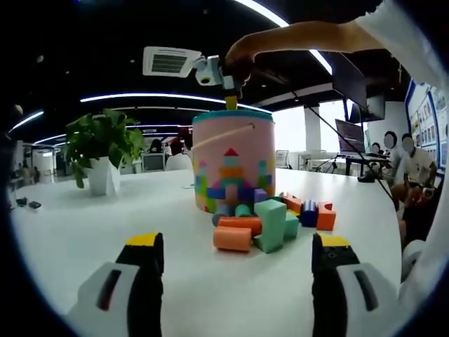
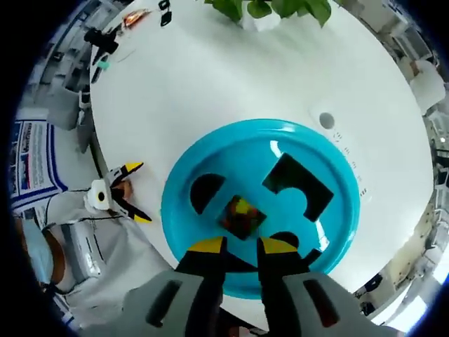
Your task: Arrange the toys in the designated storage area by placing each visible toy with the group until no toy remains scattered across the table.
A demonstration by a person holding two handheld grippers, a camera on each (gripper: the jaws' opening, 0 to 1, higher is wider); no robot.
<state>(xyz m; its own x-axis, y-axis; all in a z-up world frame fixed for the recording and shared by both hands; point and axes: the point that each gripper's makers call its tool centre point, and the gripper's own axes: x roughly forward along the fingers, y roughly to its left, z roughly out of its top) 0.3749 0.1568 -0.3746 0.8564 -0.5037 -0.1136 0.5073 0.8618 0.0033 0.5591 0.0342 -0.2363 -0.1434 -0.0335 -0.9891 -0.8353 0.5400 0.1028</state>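
Note:
A pink toy bucket [image 1: 231, 165] with a teal lid [image 2: 259, 203] stands mid-table. The lid has shaped cut-outs, and a yellow block [image 2: 242, 213] sits in the square one, just past my right gripper's fingertips. My right gripper [image 2: 242, 246] points straight down over the lid with its jaws slightly apart and nothing between them. A hand holds my right gripper [image 1: 230, 88] above the bucket. Several loose blocks lie at the bucket's foot: orange cylinders [image 1: 233, 237], a teal block [image 1: 270, 223], and blue and orange pieces [image 1: 317, 214]. My left gripper [image 1: 237, 254] is open, low over the table short of them.
A potted plant [image 1: 105, 151] stands at the left on the white table [image 1: 84, 232]. Small dark items [image 2: 105, 38] lie near the table's far edge. Seated people [image 1: 410, 165] and a monitor are at the right. My left gripper [image 2: 137, 193] appears beside the lid.

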